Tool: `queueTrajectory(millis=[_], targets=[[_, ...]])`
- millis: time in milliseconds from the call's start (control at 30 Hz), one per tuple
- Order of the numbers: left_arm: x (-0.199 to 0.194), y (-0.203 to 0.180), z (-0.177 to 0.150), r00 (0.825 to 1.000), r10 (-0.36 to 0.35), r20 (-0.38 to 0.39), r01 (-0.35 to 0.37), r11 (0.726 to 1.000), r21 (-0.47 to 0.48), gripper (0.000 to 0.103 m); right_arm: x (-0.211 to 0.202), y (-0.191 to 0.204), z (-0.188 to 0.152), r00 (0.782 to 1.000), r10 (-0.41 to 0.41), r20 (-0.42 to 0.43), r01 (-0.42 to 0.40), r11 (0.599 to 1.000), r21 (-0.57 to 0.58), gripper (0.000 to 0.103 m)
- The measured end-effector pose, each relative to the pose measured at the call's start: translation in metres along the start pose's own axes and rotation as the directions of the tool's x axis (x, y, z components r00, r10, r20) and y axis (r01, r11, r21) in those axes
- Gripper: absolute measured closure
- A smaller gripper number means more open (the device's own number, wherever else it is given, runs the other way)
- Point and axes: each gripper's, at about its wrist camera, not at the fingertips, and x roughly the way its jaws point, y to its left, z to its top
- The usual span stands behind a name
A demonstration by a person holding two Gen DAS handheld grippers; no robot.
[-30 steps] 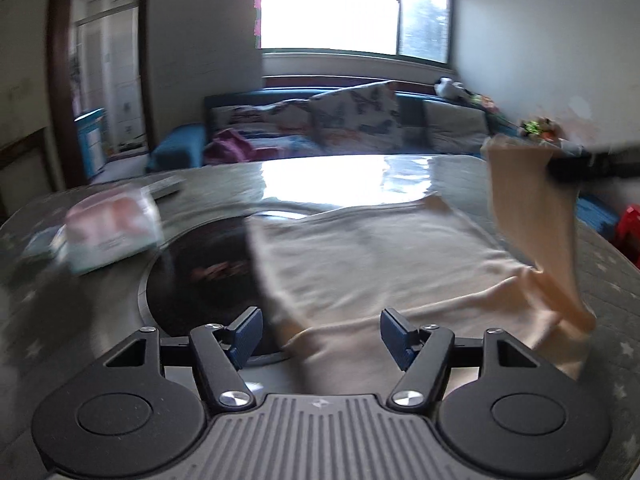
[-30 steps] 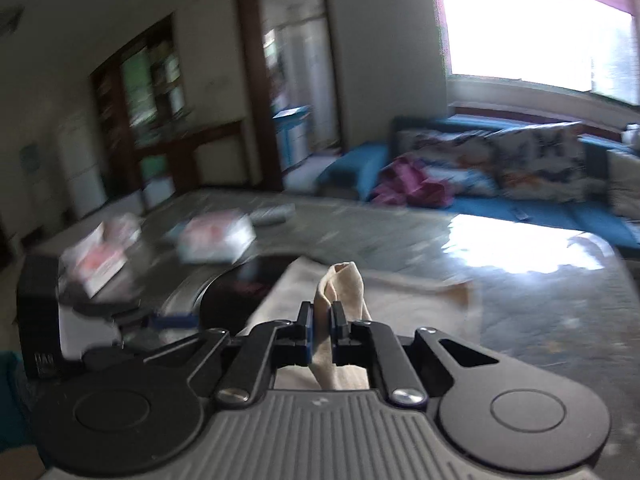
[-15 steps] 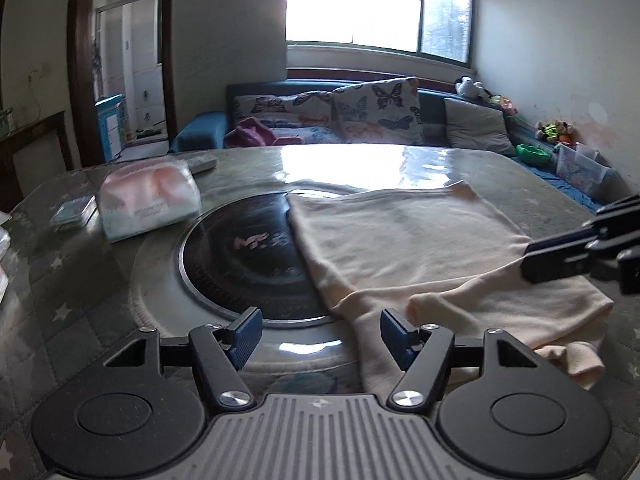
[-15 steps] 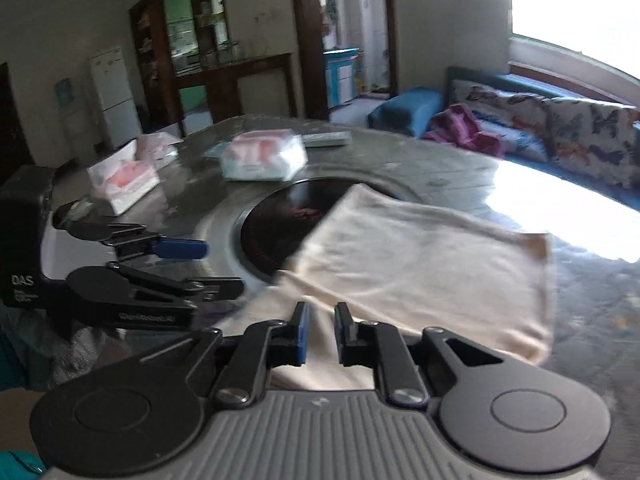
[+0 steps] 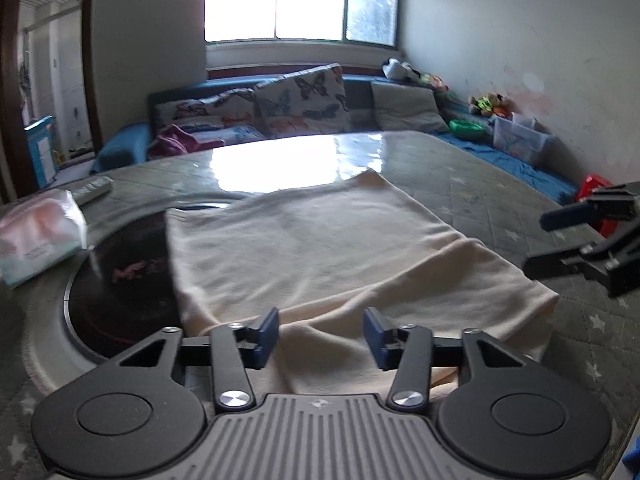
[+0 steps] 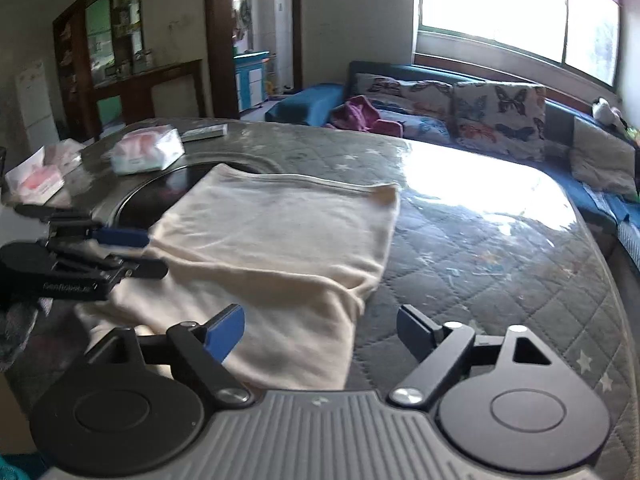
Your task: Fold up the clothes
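A cream garment (image 5: pixel 320 256) lies folded on the grey quilted table, its left part over a black round hob. It also shows in the right wrist view (image 6: pixel 280 236). My left gripper (image 5: pixel 322 336) is open and empty, just above the garment's near edge. My right gripper (image 6: pixel 320 332) is open and empty at the garment's near right corner. Each gripper shows in the other's view: the right one (image 5: pixel 588 236) at the right, the left one (image 6: pixel 80 256) at the left.
The black hob (image 5: pixel 120 280) is set in the table (image 6: pixel 480 260). A tissue pack (image 5: pixel 36 236) and a remote (image 5: pixel 94 190) lie at the left. More tissue packs (image 6: pixel 36 176) lie further left. A blue sofa (image 6: pixel 440 96) stands behind the table.
My right gripper has let go of the garment's edge, laid it down as a fold, and opened wide. My left gripper stays open near the garment's near edge.
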Motion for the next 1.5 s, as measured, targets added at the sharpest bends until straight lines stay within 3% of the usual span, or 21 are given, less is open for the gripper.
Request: queueTrajectory(millis=[100, 300, 433, 533, 633, 933, 1133, 1267, 1500], targets=[[0.004, 0.001, -0.001, 1.000, -0.005, -0.011, 0.005, 1.000, 0.007, 0.063, 0.011, -0.013, 0.002, 1.000, -0.010, 0.017, 0.009, 0.998, 0.055, 0.000], [0.013, 0.003, -0.002, 0.999, -0.015, -0.034, 0.016, 1.000, 0.021, 0.072, 0.039, -0.037, 0.004, 0.995, -0.100, -0.002, 0.099, 0.987, 0.128, 0.000], [0.018, 0.003, -0.003, 0.999, -0.021, -0.048, 0.022, 0.999, 0.031, 0.073, 0.058, -0.050, -0.001, 0.993, -0.105, -0.057, 0.113, 0.981, 0.155, 0.000], [0.014, 0.003, -0.003, 0.999, -0.018, -0.043, 0.020, 0.999, 0.048, 0.074, 0.068, -0.053, -0.011, 0.981, -0.184, -0.067, 0.191, 0.974, 0.121, 0.000], [0.011, 0.002, -0.004, 0.999, -0.014, -0.039, 0.017, 0.998, 0.065, 0.073, 0.064, -0.056, -0.012, 0.980, -0.189, -0.063, 0.196, 0.971, 0.139, 0.000], [0.000, 0.000, -0.006, 1.000, -0.005, -0.025, 0.008, 0.993, 0.115, 0.072, 0.038, -0.022, -0.021, 0.984, -0.178, 0.010, 0.178, 0.984, -0.005, 0.000], [0.000, -0.004, -0.019, 0.999, 0.029, -0.039, -0.022, 0.986, 0.164, 0.071, 0.037, -0.008, -0.044, 0.978, -0.206, -0.013, 0.205, 0.976, -0.068, 0.000], [-0.012, -0.007, -0.019, 1.000, 0.015, -0.015, -0.012, 0.982, 0.188, 0.060, 0.023, 0.004, -0.035, 0.977, -0.210, 0.034, 0.212, 0.972, -0.104, 0.000], [-0.035, -0.008, -0.029, 1.000, -0.002, -0.030, 0.010, 0.967, 0.253, 0.060, 0.026, 0.014, -0.040, 0.982, -0.187, 0.033, 0.189, 0.970, -0.150, 0.000]])
